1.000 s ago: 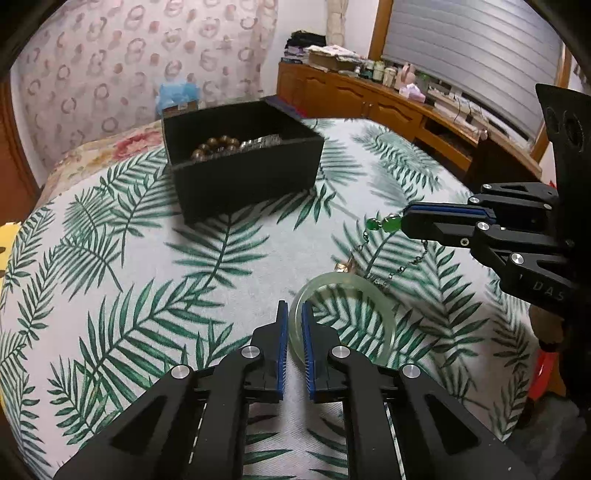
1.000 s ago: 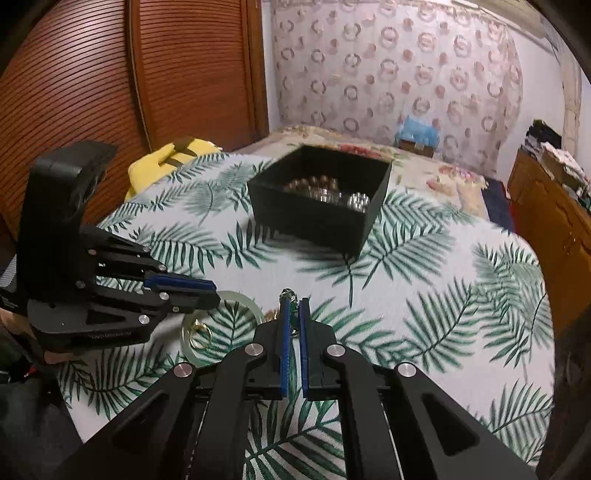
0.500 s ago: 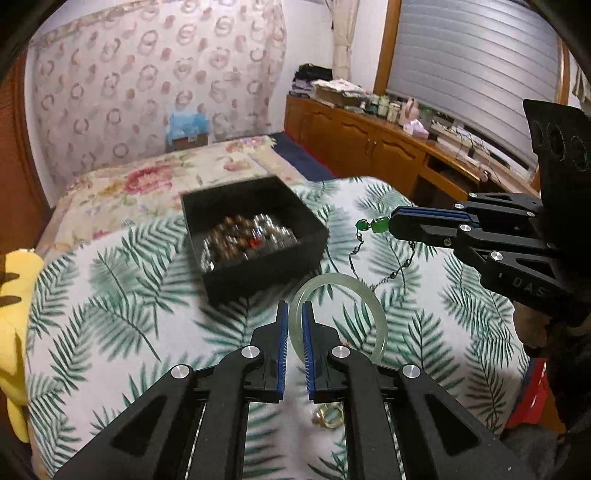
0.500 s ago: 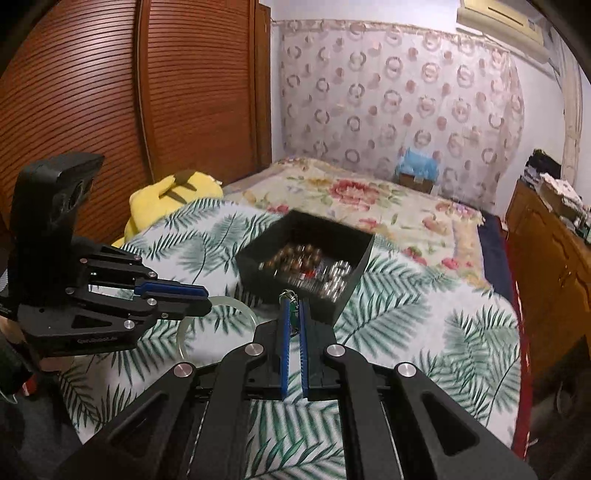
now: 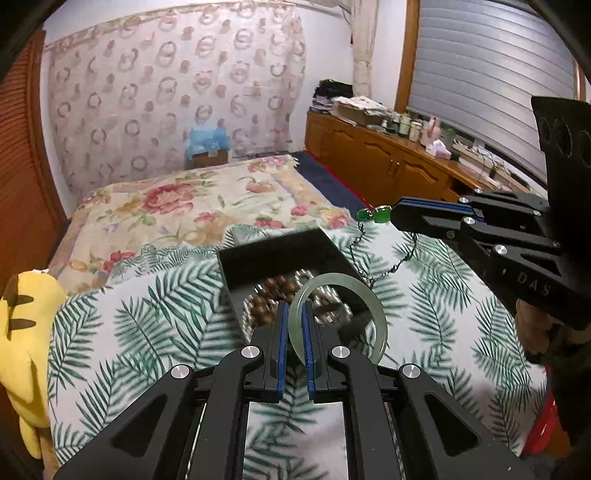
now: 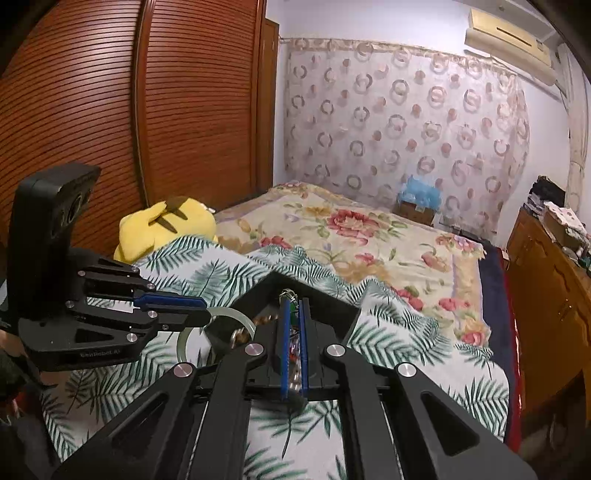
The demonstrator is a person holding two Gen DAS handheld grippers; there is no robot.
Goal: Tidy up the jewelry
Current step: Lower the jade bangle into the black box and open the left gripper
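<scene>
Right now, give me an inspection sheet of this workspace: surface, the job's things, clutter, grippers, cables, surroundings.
Surface: palm-leaf bedspread over a floral blanket.
Job's things: black box holding bead bracelets; pale green bangle and green-stone necklace, both lifted near the box.
Clutter: yellow plush toy at the bed's edge.
Grippers: left gripper shut on the bangle's rim; right gripper shut on the necklace by its green stones, chain hanging below.
Cables: nothing seen.
Surroundings: slatted wooden wardrobe, patterned curtain, wooden sideboard with bottles, air conditioner.
</scene>
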